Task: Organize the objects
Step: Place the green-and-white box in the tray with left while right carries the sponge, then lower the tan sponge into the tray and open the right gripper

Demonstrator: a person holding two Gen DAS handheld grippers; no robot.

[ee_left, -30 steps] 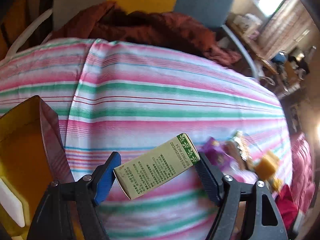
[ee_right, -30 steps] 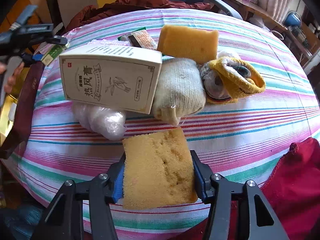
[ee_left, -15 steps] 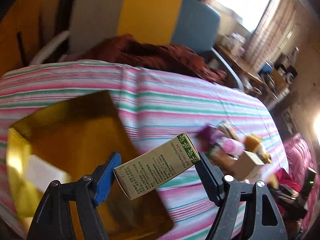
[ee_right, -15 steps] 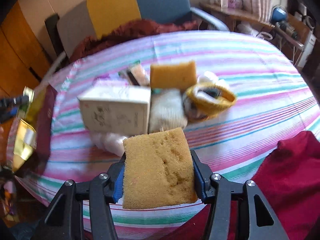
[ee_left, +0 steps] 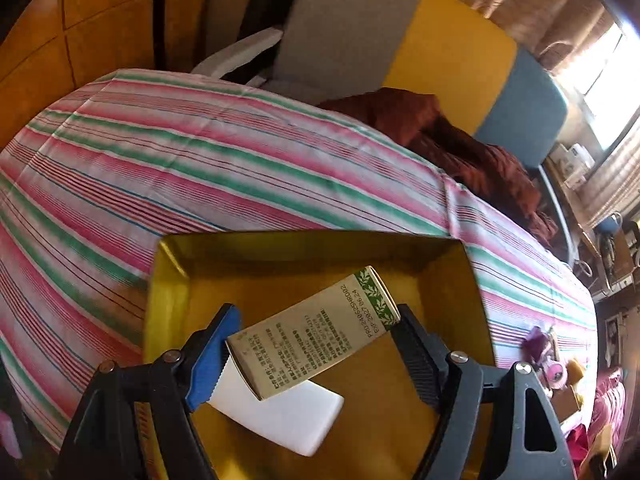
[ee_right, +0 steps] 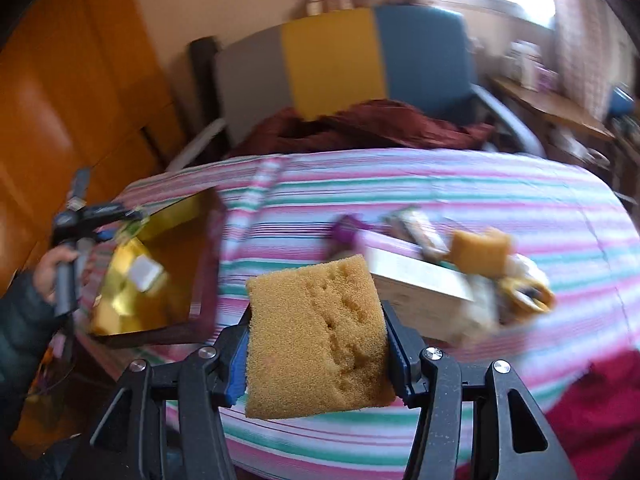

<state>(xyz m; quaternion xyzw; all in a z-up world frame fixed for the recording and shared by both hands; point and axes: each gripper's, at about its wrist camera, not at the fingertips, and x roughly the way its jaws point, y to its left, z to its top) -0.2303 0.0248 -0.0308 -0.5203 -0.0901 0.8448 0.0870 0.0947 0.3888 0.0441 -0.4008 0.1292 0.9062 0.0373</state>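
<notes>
My left gripper is shut on a small cream and green carton and holds it over a gold-lined open box on the striped tablecloth. A white flat item lies in that box. My right gripper is shut on a yellow sponge, held above the table's near edge. In the right wrist view the gold box sits at the left, with the left gripper above it.
A pile lies right of centre in the right wrist view: a pale carton, a second sponge, socks and wrappers. A chair with brown cloth stands behind the table. Red cloth hangs at the near right.
My left gripper has swung left with the carton, from over bare cloth to over the gold box. My right gripper has lifted and drawn back from the pile, sponge still held.
</notes>
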